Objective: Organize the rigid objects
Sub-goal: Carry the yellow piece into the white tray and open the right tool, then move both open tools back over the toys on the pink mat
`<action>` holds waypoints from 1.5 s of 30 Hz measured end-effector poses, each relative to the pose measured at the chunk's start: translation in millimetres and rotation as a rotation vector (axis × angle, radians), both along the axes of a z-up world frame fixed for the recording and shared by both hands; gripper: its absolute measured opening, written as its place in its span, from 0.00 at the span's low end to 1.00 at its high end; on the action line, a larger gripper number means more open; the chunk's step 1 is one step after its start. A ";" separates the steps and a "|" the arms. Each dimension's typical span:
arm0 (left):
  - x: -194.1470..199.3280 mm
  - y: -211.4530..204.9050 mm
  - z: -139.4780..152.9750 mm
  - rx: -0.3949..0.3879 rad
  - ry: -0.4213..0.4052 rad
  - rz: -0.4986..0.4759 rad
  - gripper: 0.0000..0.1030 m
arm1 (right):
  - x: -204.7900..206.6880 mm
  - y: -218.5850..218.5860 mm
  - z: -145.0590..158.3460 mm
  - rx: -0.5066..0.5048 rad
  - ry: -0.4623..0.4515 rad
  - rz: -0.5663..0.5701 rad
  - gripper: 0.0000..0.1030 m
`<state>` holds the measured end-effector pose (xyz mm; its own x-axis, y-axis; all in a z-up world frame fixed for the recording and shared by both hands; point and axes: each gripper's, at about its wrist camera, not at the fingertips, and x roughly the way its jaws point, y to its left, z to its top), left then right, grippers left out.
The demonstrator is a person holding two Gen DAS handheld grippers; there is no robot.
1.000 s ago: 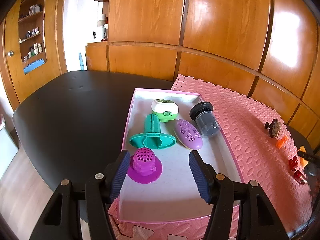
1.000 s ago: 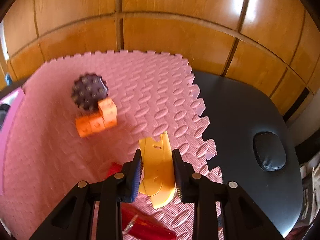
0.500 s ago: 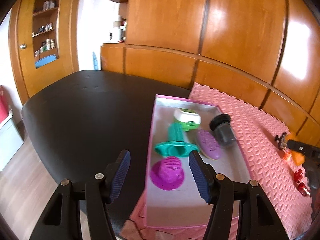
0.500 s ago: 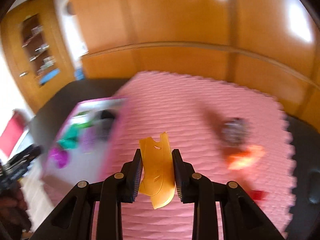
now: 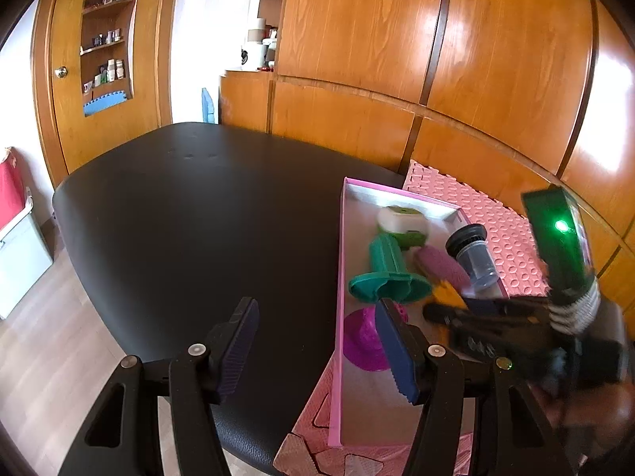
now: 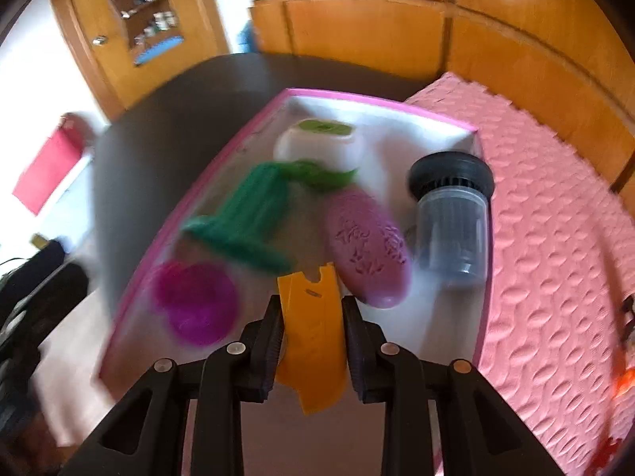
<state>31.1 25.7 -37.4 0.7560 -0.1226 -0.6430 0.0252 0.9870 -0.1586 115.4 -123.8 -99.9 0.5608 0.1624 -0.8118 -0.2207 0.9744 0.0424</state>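
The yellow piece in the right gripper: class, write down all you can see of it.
The yellow piece is a flat, thin, smooth plate that looks like plastic, with a notched far end and a small slot near it. The right gripper clamps its long edges, and both ends stick out past the pads. It hangs above the pink box's floor, beside the purple oval. The left wrist view shows only its tip.

We see glossy varnished wood panelling [image 5: 496, 59] at twelve o'clock, and a matt black leather-look tabletop [image 5: 198, 218] at nine. At three lies a pink foam mat [image 6: 555, 218], embossed and bumpy. The pink-edged tray [image 6: 381, 101] at centre holds smooth plastic pieces, among them a purple embossed oval [image 6: 367, 246].
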 end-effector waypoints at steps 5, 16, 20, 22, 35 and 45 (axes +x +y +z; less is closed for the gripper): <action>-0.5 2.6 -2.0 -0.006 0.006 0.001 0.60 | 1.4 0.6 0.4 -0.020 -0.009 0.001 0.37; -4.5 -4.0 4.0 0.003 -0.008 -0.016 0.60 | -35.0 0.8 15.4 -0.035 -0.094 -0.007 0.43; -8.0 -9.9 5.7 0.013 -0.013 -0.030 0.60 | -51.0 -5.5 23.5 -0.030 -0.129 -0.032 0.43; -9.4 -13.1 6.0 0.018 -0.014 -0.038 0.60 | -55.6 -8.9 26.0 -0.028 -0.143 -0.044 0.43; -18.0 -34.6 9.7 0.061 -0.029 -0.097 0.60 | -77.7 -39.9 41.0 0.008 -0.205 -0.110 0.43; -24.3 -49.1 11.7 0.090 -0.032 -0.136 0.60 | -91.3 -69.6 47.5 0.019 -0.219 -0.148 0.43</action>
<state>6.9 -23.4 -25.7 0.7568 -0.1683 -0.6316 0.1633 0.9843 -0.0667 24.1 -193.3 -52.4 0.7416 0.0799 -0.6661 -0.0821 0.9962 0.0281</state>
